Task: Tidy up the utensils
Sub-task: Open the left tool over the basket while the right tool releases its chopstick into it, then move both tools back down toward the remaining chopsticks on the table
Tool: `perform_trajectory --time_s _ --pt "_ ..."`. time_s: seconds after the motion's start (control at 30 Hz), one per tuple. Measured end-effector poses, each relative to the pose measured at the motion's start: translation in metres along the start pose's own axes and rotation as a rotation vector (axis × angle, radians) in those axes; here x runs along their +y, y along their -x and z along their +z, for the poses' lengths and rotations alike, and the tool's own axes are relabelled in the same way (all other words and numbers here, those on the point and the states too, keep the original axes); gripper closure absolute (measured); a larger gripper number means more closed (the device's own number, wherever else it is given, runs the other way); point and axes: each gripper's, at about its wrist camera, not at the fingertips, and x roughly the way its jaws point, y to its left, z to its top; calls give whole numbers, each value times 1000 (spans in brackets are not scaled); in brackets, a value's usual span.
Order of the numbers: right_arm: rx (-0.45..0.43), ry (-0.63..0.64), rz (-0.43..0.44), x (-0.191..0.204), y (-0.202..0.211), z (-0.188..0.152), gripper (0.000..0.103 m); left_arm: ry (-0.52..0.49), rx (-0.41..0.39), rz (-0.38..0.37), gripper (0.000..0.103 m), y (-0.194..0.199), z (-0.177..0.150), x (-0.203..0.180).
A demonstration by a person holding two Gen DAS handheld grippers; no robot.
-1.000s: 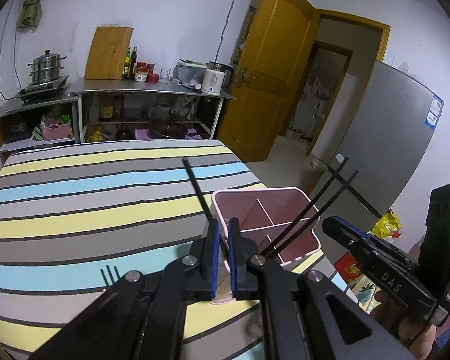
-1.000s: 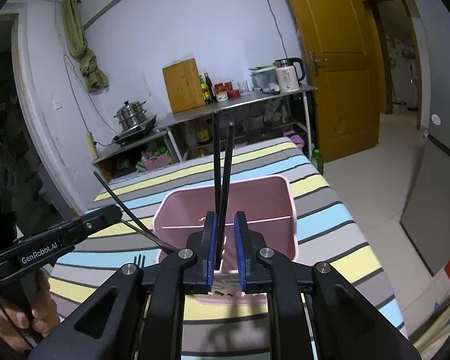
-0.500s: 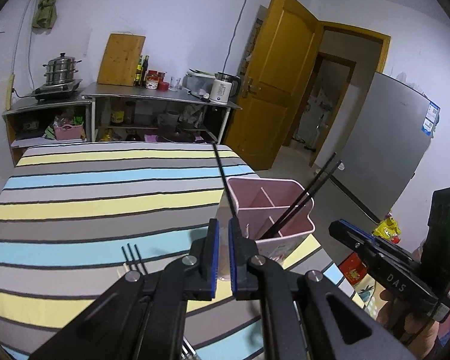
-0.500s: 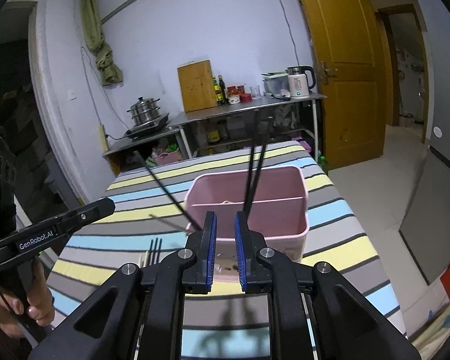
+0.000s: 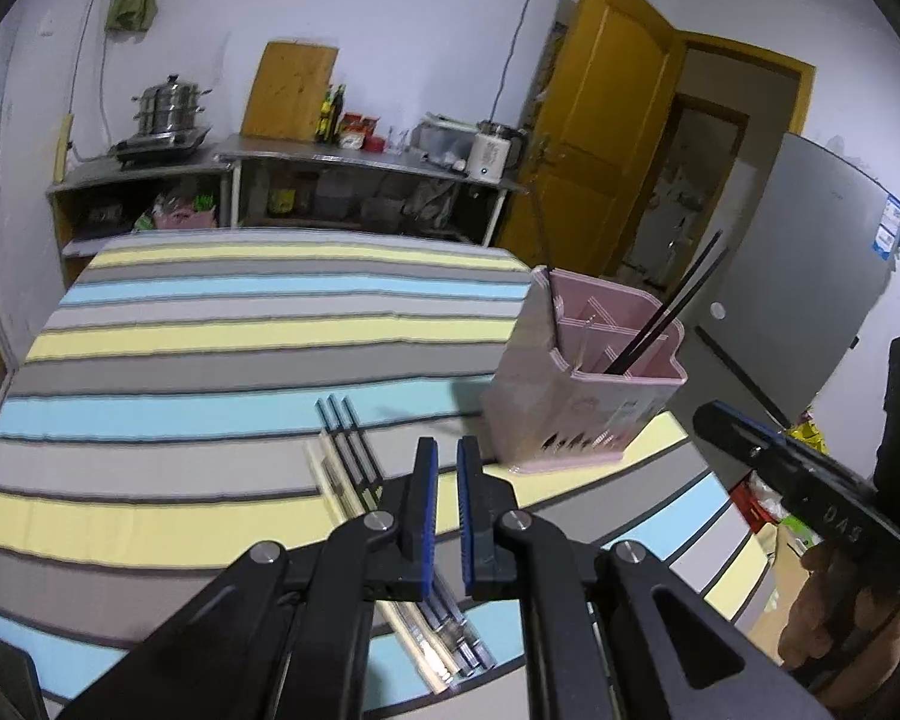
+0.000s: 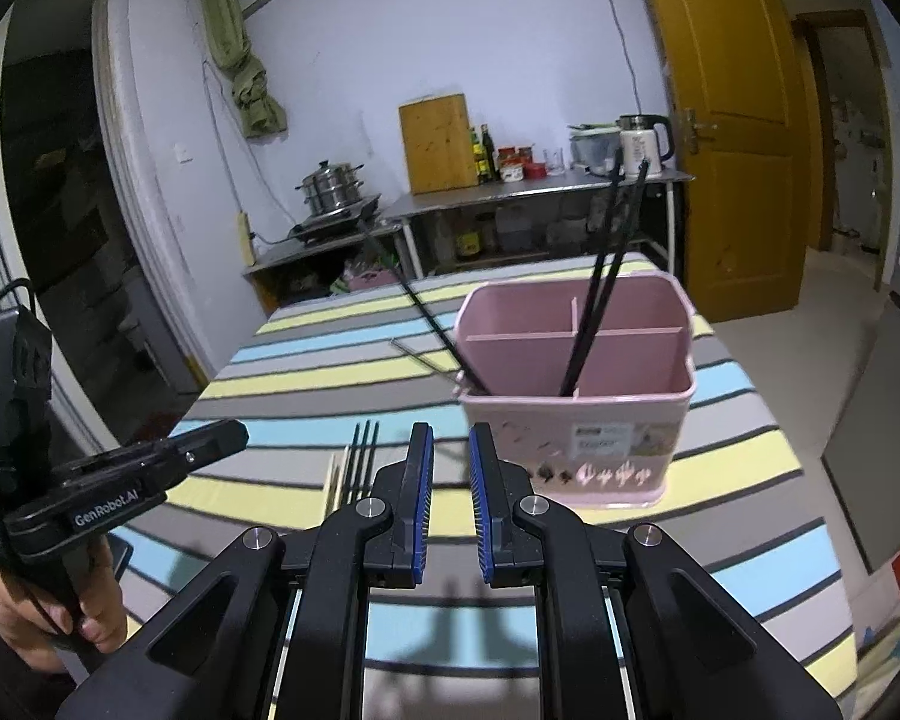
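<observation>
Nearest to us, our left claw (image 5: 444, 462) hangs over the striped tabletop (image 5: 210, 324) with its blue pads almost together and nothing between them. Our right claw (image 6: 448, 450) shows a narrow gap between its pads, and it too grips nothing. In the right wrist view the left claw appears at the lower left, held in a hand (image 6: 60, 606) at the tabletop's near edge.

Just beyond and below the left claw, a bundle of loose utensils lies flat on the cloth: dark metal chopsticks (image 5: 345, 438) side by side, with pale wooden chopsticks (image 5: 330, 480) touching them on the left. Their near ends run under the claw and out of sight.

A little farther and to the right stands the pink utensil holder (image 6: 576, 450), upright near the tabletop's right edge, divided inside into compartments. Two black chopsticks (image 6: 606, 276) lean in one compartment, and another black chopstick (image 6: 420, 306) leans out over the holder's left rim.

Behind the tabletop we see a steel shelf (image 6: 540, 186) carrying a wooden cutting board (image 6: 438, 141) and an electric kettle (image 6: 639, 144), with an orange door (image 6: 732, 120) to the right.
</observation>
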Motion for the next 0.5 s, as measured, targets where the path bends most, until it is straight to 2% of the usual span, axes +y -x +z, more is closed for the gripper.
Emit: perform_trajectory --time_s 0.17,0.5 --pt "39 1 19 5 -11 -13 90 38 39 30 89 -11 -19 16" --pt "116 24 45 16 -38 -34 90 111 139 101 87 -58 -45 46"
